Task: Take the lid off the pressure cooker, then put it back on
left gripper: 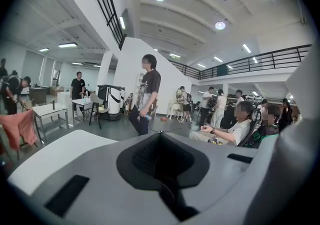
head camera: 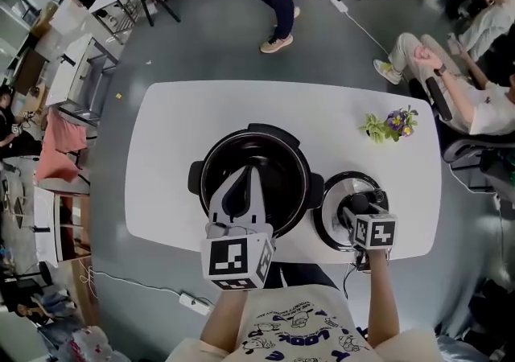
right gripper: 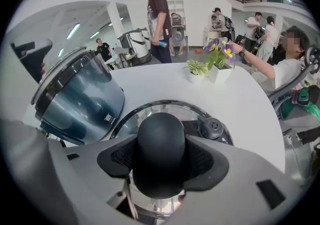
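Left gripper: jaws fully together with nothing between them, as the left gripper view confirms. It points out over the room rather than down. In the head view it lies across the open mouth of the black round pressure cooker, which sits below it with no lid.

Right gripper: points steeply down. Its jaws stand wide and are clamped on either side of the round black knob of the round glass lid with a polished metal rim. It grips the lid by this knob.

The lid lies directly under the right gripper, flat on the white rounded surface. It is just right of the cooker and close beside it. A small black valve sits on the lid just right of the knob.

From the right gripper, the cooker's dark glossy wall is close on the left. A small pale label on that wall is too small to read.

Beyond the right gripper, a small potted plant with purple flowers stands well apart from the lid on the surface.

Each gripper's cube carries black-and-white square patterns and no letters. The print on the person's shirt is not legible with confidence.
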